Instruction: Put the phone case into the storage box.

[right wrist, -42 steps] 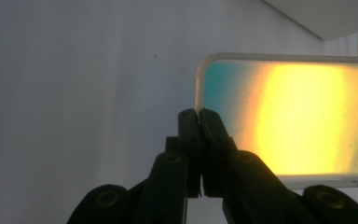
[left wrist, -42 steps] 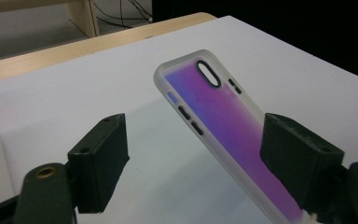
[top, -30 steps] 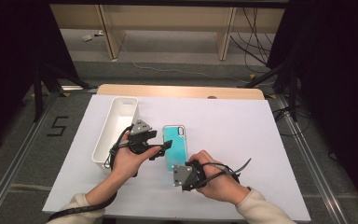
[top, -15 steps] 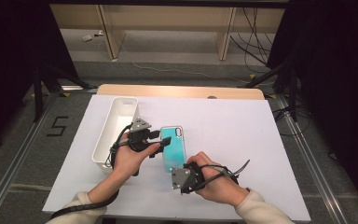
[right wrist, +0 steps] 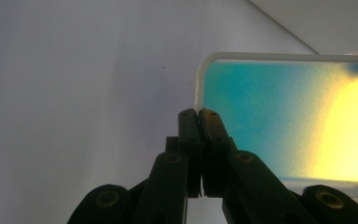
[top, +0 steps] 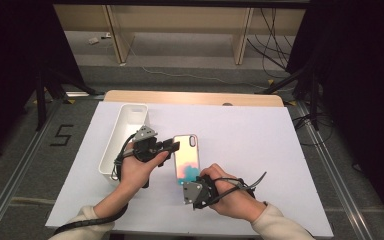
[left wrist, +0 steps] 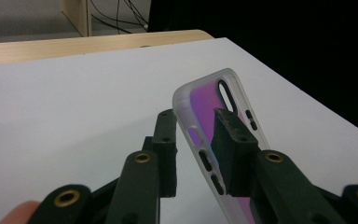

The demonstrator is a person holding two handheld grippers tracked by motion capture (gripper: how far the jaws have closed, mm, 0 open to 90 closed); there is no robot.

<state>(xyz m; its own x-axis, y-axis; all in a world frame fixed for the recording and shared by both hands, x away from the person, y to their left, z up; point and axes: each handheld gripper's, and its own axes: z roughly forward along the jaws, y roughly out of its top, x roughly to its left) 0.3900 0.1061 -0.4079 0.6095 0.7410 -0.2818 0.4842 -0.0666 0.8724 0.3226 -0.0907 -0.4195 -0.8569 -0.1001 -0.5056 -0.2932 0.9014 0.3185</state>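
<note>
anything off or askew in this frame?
One thing: the phone case is not lying flat. The left gripper view shows it tilted up off the white table, one long edge between the left gripper jaws, which have just been closing. The right gripper pinches its corner. No damage visible.

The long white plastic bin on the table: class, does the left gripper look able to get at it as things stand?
Probably not yet: the left gripper sits beside the long white plastic bin, but its jaws straddle the iridescent phone case's edge.
</note>
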